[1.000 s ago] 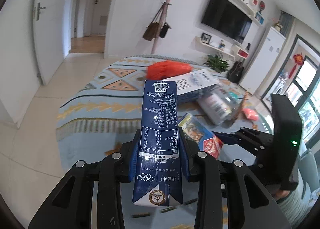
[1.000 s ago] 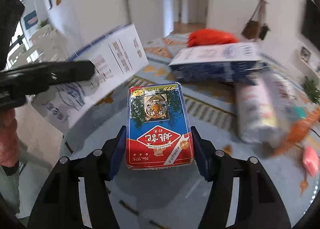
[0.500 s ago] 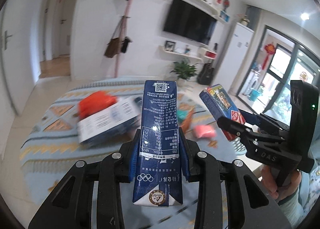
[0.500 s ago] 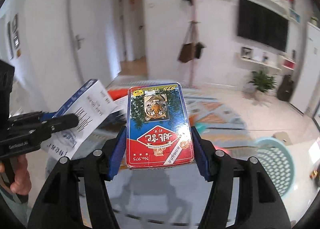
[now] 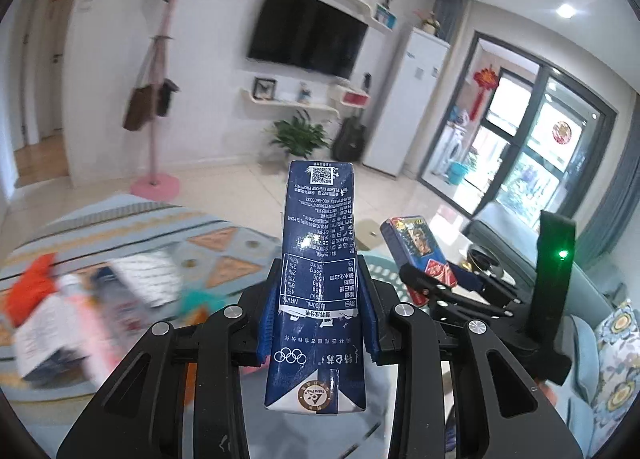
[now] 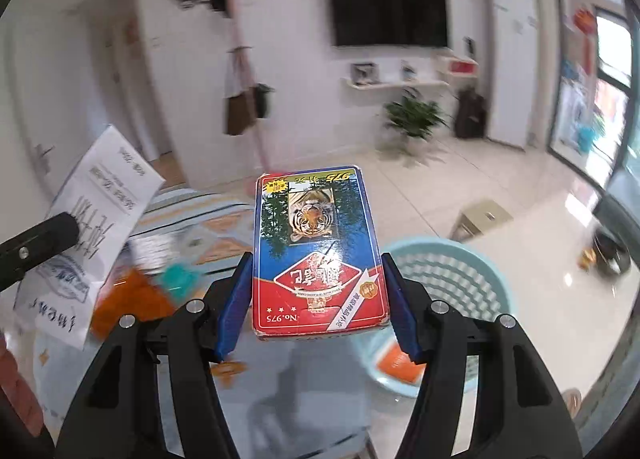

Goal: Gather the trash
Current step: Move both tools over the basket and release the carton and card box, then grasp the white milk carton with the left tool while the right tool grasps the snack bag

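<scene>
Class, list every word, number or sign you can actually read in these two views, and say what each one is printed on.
"PLEASE DISPOSE PROPERLY": dark blue milk carton in the left tool.
"Tetra Pak": round seal at that carton's base.
Five Olympic rings: same carton.
"NRV%": its nutrition table; the remaining fine print is too small.
"No. 975": tiger card box in the right tool.
"975": the box's far edge.

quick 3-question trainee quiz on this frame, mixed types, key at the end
1. True or false: the left gripper is empty.
2. What is the right gripper shut on? A) the blue milk carton B) the tiger card box C) an orange wrapper
3. Fill in: in the right wrist view, the light blue ______ sits just right of the held box.

Key: 1 false, it grips the carton; 2 B; 3 basket.
</scene>
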